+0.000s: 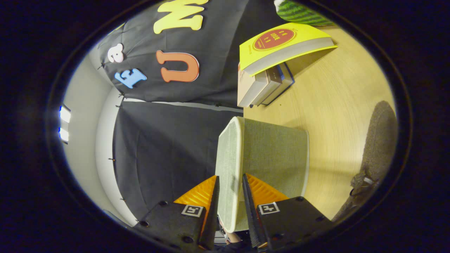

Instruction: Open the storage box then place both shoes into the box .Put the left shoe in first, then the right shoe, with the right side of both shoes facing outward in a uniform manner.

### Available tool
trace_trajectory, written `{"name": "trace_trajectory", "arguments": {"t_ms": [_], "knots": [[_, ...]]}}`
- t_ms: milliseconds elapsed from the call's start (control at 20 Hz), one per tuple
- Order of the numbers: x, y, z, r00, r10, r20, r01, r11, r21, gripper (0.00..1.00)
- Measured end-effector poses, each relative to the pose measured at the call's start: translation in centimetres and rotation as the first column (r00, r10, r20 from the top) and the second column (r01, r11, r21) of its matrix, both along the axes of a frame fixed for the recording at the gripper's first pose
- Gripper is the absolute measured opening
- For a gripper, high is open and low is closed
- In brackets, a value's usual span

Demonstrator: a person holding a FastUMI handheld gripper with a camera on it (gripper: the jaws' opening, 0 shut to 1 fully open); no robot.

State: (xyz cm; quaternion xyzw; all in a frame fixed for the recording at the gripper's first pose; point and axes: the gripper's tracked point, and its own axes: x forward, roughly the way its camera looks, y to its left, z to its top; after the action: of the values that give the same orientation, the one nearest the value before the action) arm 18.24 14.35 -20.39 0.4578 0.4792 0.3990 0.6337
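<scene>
- gripper [230,191] is pinching the storage box lid [230,165] edge-on, one finger on each face; the camera view is rolled sideways
- lid is grey-green fabric with a pale rim; it runs from between the fingers out ahead of them
- storage box [277,158] body, same fabric, sits right behind the lid on the wooden table [337,105], touching it along the rim
- shoe [376,154], dark grey and fuzzy with a lace end showing, lies on the table well apart from the box, off to the right finger's side
- stack of books [265,84] with a yellow book [281,44] leaning on top stands beyond the box, near the table edge
- green striped object [299,14] beyond the books, can't tell what it is
- bare tabletop between box, books and shoe
</scene>
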Motion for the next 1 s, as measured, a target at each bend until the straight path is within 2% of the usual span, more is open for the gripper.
{"name": "trace_trajectory", "arguments": {"t_ms": [100,150,300,400,600,1000], "knots": [[-0.6,0.4,-0.2,1.000,0.020,0.017,-0.019,0.999,-0.029,0.28],[-0.6,0.4,0.0,1.000,0.013,0.027,-0.012,0.999,-0.042,0.18],[-1.1,0.2,0.3,0.998,0.003,0.070,0.003,0.996,-0.084,0.07],[-1.5,0.2,0.5,0.996,0.001,0.089,0.010,0.993,-0.117,0.06],[-2.0,0.5,3.4,0.993,-0.015,0.113,0.026,0.995,-0.094,0.06],[-3.0,3.2,9.2,0.988,-0.018,0.154,0.038,0.991,-0.130,0.06]]}}
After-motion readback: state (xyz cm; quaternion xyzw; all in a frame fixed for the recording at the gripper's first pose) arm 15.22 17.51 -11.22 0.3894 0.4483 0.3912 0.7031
